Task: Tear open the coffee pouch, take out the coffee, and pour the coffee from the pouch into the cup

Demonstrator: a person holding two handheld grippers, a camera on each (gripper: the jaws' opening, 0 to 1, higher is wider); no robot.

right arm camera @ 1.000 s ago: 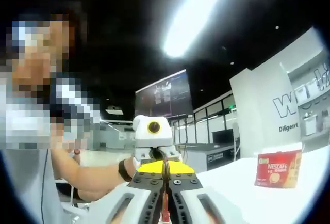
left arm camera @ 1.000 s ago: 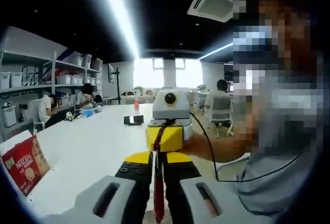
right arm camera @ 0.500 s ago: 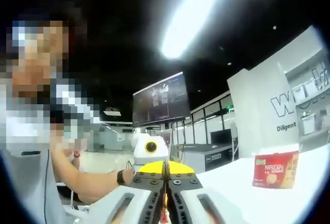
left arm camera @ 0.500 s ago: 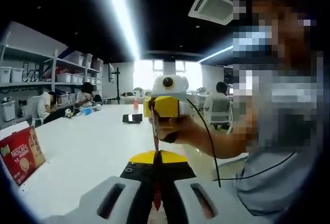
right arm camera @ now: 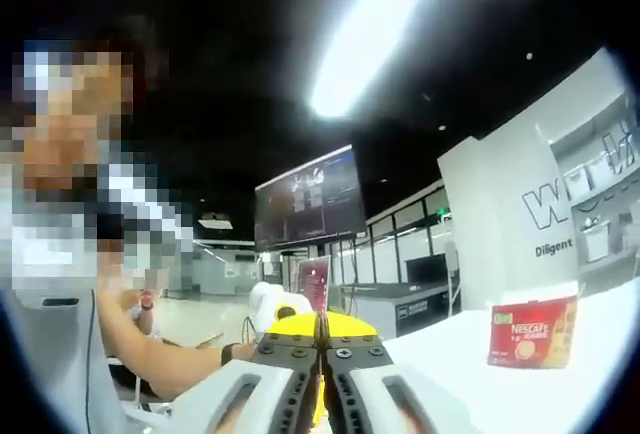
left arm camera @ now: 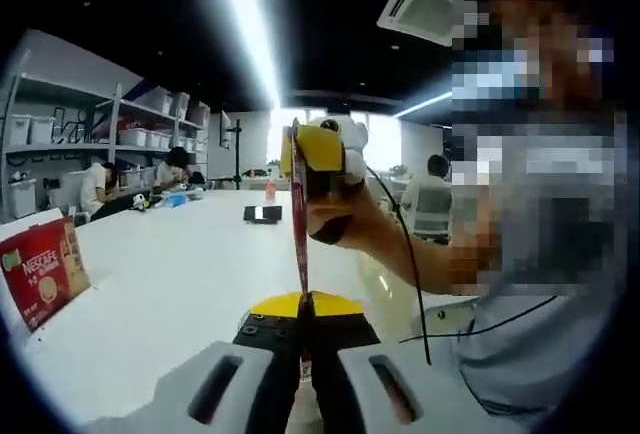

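**A:** Between the two hand-held grippers: coffee pouch, a thin red stick pulled taut. Left hand-held gripper is clamped on its near end; right hand-held gripper pinches the far end, up ahead.

**B:** Step?

**A:** Tearing, I'd say. No tear visible yet. Next: pull apart or twist while keeping the pouch upright. Nescafé box sits on worktop.

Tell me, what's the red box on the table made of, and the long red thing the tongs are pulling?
The red box looks like printed cardboard: flat faces, sharp folded edges, a matte logo. The long red coffee pouch seems to be thin plastic or foil film; it stretches as a narrow, slightly glossy strip between the left tongs and right tongs. The white table looks smooth, probably laminate.
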